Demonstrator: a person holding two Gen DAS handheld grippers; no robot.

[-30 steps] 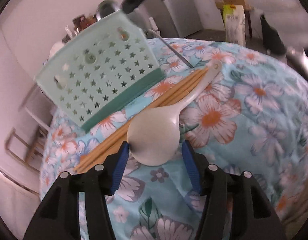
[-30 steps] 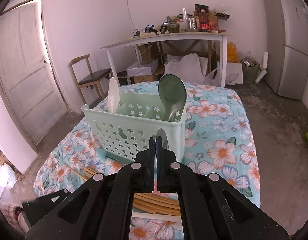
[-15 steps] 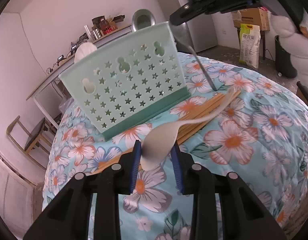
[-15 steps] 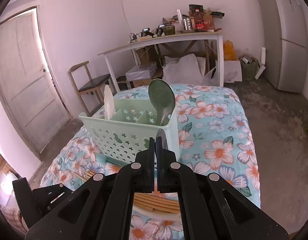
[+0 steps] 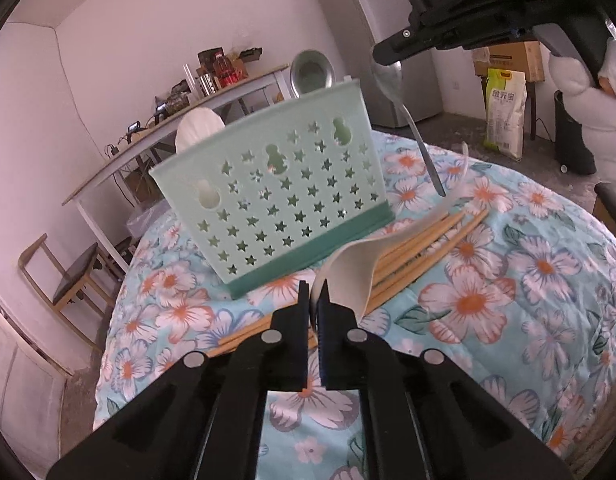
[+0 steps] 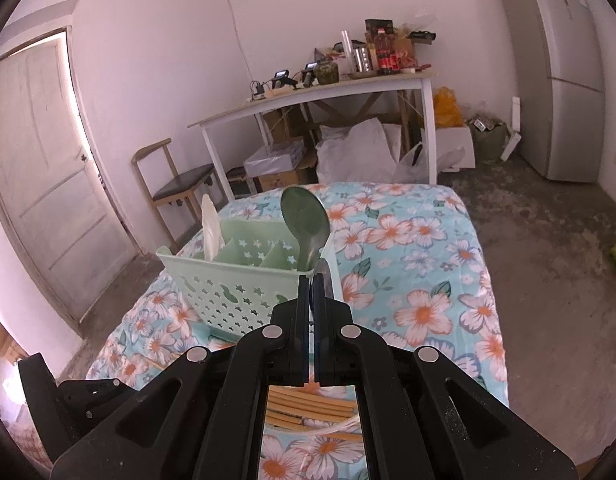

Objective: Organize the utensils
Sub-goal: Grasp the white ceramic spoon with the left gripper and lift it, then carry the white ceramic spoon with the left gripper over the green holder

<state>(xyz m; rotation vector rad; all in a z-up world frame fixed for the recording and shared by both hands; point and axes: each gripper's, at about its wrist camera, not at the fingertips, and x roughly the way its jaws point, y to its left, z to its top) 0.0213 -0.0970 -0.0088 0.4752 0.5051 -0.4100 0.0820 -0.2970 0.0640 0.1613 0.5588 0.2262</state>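
A mint green utensil caddy (image 5: 276, 196) with star holes stands on the floral tablecloth; it also shows in the right wrist view (image 6: 244, 280). A white spoon (image 5: 198, 128) and a green ladle (image 5: 310, 70) stand in it. My left gripper (image 5: 314, 300) is shut on the bowl of a white spoon (image 5: 356, 268), its handle pointing away over a bundle of wooden chopsticks (image 5: 424, 248). My right gripper (image 6: 311, 280) is shut on the bowl of a metal spoon (image 5: 404, 112), which hangs handle down just right of the caddy, above the cloth.
The table's tablecloth (image 5: 528, 280) drops off at the right and near edges. A wooden chair (image 6: 176, 180), a cluttered white side table (image 6: 320, 92), a door (image 6: 40, 168) and a grey fridge (image 6: 564, 72) stand beyond.
My left gripper closed from wide open onto the white spoon's bowl and tilted it up on edge. My right gripper rose with the metal spoon, staying shut.
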